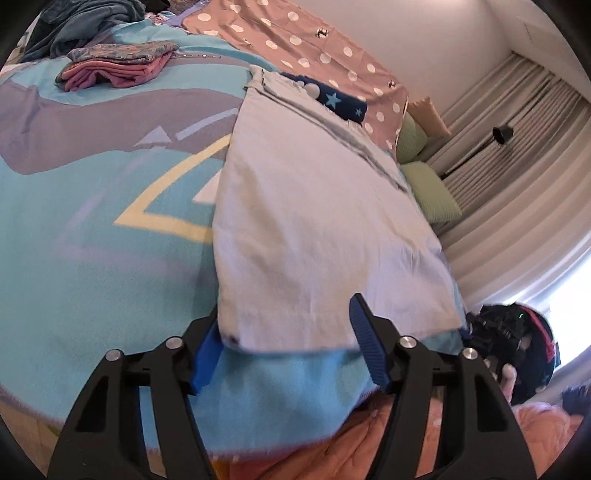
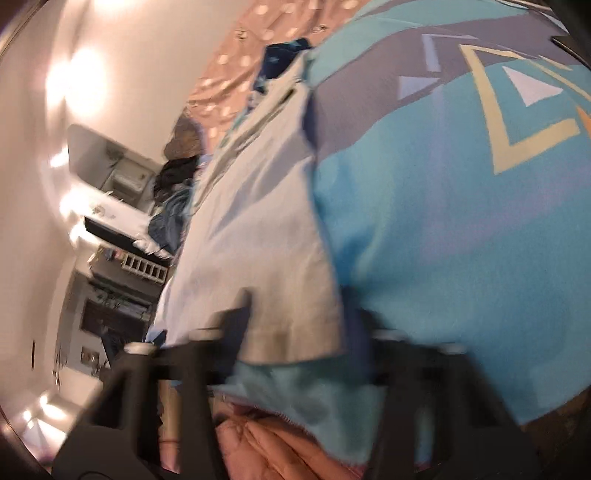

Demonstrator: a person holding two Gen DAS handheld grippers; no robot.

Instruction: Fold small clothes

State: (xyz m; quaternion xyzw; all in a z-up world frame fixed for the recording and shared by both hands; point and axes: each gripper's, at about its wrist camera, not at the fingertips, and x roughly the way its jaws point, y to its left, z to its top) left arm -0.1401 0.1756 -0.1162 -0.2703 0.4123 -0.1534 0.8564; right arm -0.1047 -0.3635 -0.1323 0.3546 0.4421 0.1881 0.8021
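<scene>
A pale lilac-white small garment lies flat on the turquoise blanket, its near hem between my fingers. My left gripper is open, its blue pads on either side of the hem's near corner. In the right wrist view the same garment lies along the blanket. My right gripper is blurred, its jaws spread wide around the hem. The right gripper also shows in the left wrist view, at the garment's far corner.
A folded pink and patterned pile and a dark blue heap sit at the blanket's far left. A dotted brown sheet, green pillows and curtains lie beyond. An orange quilt is below the blanket edge. Shelves stand left.
</scene>
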